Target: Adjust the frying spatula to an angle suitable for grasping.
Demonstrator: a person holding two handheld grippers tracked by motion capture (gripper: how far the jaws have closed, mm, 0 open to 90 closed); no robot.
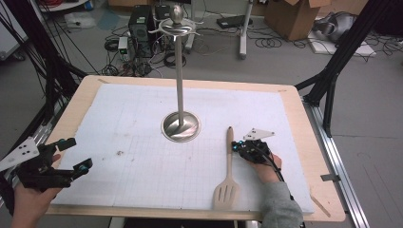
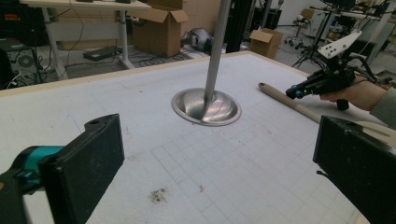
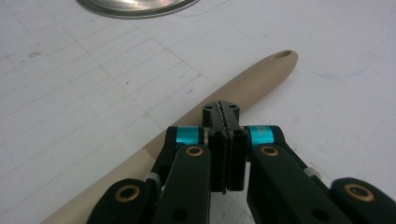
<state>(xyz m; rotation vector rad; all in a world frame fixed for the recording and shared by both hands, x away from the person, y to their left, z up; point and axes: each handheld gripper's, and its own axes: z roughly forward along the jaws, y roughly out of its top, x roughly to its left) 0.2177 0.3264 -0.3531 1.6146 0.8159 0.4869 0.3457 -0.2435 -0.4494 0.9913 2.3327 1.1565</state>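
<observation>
Right gripper view first: the right gripper [image 3: 226,122] has its two jaws pressed flat together with nothing between them, tips sitting just above the handle of the spatula [image 3: 243,88]; can't tell if they actually touch it. From the high view that same right gripper [image 1: 241,148] sits just beside the handle on its right, about a third of the way down from the handle tip, held by the right hand [image 1: 264,168] in a grey sleeve [image 1: 281,204].

The left gripper [image 1: 77,154] is near the left edge, jaws spread wide apart and empty; in the left gripper view both black pads [image 2: 95,161] frame bare mat, held by the left hand [image 1: 29,202].

Count: two grippers, one spatula [image 1: 227,175], one stand [image 1: 180,71], one white gridded mat [image 1: 142,142] on one wooden table [image 1: 318,156].

The spatula lies flat on the mat, right of centre; long axis runs near-to-far, slightly tilted; slotted head is at the near edge, handle tip points away toward the stand's base [image 1: 180,126] and ends just right of it, not touching.

The stand is upright mid-table; round shiny base, thin pole, hooks and a knob on top; nothing hanging on it.
</observation>
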